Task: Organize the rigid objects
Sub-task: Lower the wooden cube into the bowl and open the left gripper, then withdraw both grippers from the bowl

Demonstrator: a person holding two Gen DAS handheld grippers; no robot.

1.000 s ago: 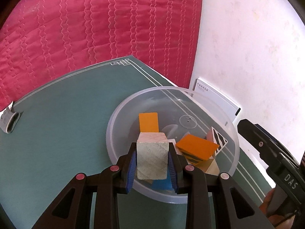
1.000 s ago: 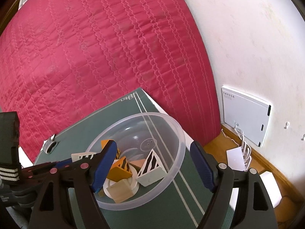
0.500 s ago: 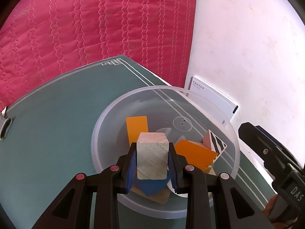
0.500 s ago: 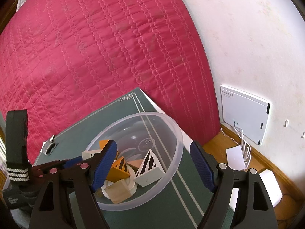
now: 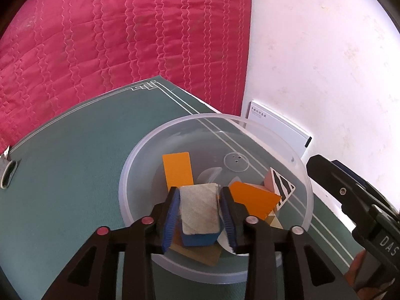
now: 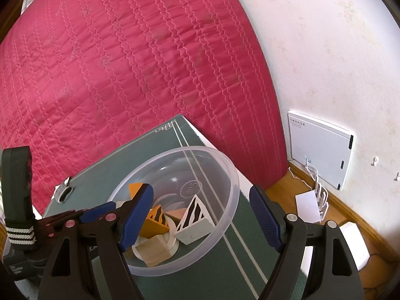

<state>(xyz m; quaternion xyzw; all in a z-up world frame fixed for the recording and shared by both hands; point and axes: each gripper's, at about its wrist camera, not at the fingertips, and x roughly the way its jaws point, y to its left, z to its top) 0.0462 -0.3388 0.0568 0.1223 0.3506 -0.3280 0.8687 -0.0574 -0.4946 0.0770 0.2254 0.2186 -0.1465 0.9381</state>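
My left gripper (image 5: pixel 199 215) is shut on a pale wooden block (image 5: pixel 198 208) and holds it low inside a clear plastic bowl (image 5: pixel 130 175). Under the block lies a blue piece (image 5: pixel 200 240). The bowl also holds two orange pieces (image 5: pixel 178 170), a white wedge with black stripes (image 5: pixel 281 190) and a plain wooden block (image 6: pixel 153 250). My right gripper (image 6: pixel 201 221) is open and empty above the bowl's near right rim (image 6: pixel 232 200). The left gripper's fingers (image 6: pixel 100 212) show at the left of the right wrist view.
The bowl stands on a green mat (image 5: pixel 75 162) with white border lines. A red quilted bedcover (image 5: pixel 112 37) lies behind the mat. A white wall box (image 6: pixel 322 147) and cables (image 6: pixel 317 195) sit at the right by the wooden floor. A small grey ring (image 5: pixel 7 175) lies at the mat's left edge.
My left gripper has carried the wooden block forward and down into the bowl, over the blue piece. My right gripper has stayed open and barely moved.
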